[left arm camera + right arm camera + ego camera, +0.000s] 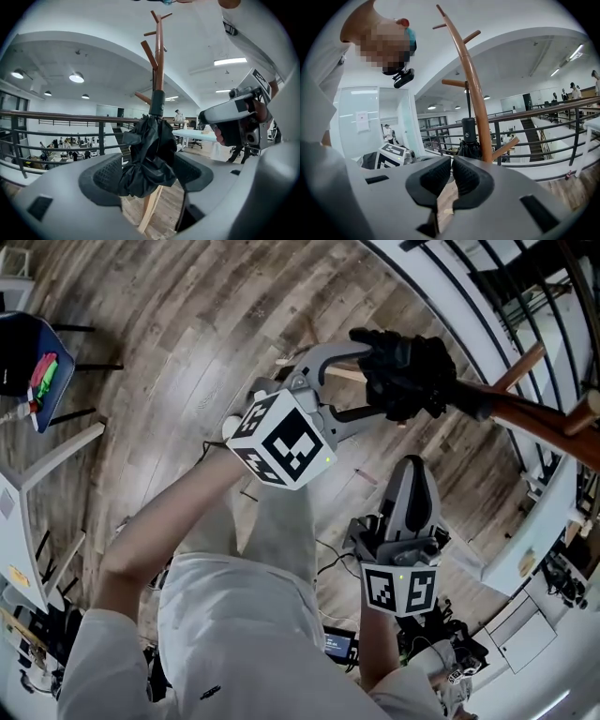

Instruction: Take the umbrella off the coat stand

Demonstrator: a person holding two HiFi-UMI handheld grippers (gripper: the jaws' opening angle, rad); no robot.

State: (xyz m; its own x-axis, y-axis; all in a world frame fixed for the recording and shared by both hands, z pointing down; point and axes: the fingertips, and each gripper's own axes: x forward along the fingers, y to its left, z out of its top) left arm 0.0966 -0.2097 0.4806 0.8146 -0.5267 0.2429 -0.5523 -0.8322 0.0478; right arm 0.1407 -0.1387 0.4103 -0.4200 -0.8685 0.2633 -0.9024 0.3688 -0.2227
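Umbrella (pixel 157 136), black and folded to compact length, shown against the pole of the stand (pixel 159 56), handle (pixel 157 101) uppermost and bunched canopy (pixel 140 180) below; it is not yet off the stand, and how it is hung there cannot be made out. Handling is judged as follows: light for its bulk; canopy soft, loose and somewhat slippery, so that fabric may slide or bunch under pressure while the shaft inside stays stiff; handle hard and rigid, and likely the surer place to be gripped if the fabric yields. Hold is best taken across the thick part of the bundle, where the shaft is enclosed, rather than on a loose fold alone; a lift is probably needed before the umbrella is drawn away, lest a strap be caught on a peg (pixel 149 55). Left tongs (pixel 150 174): jaws held well apart by the bundle and pressed on the canopy from both sides, the gap being filled with fabric; the lower canopy is thus clamped, not the handle. Right tongs (pixel 452 176): jaws brought almost together, only a narrow slit being left; nothing is held or touched; the umbrella is seen beyond them, apart.
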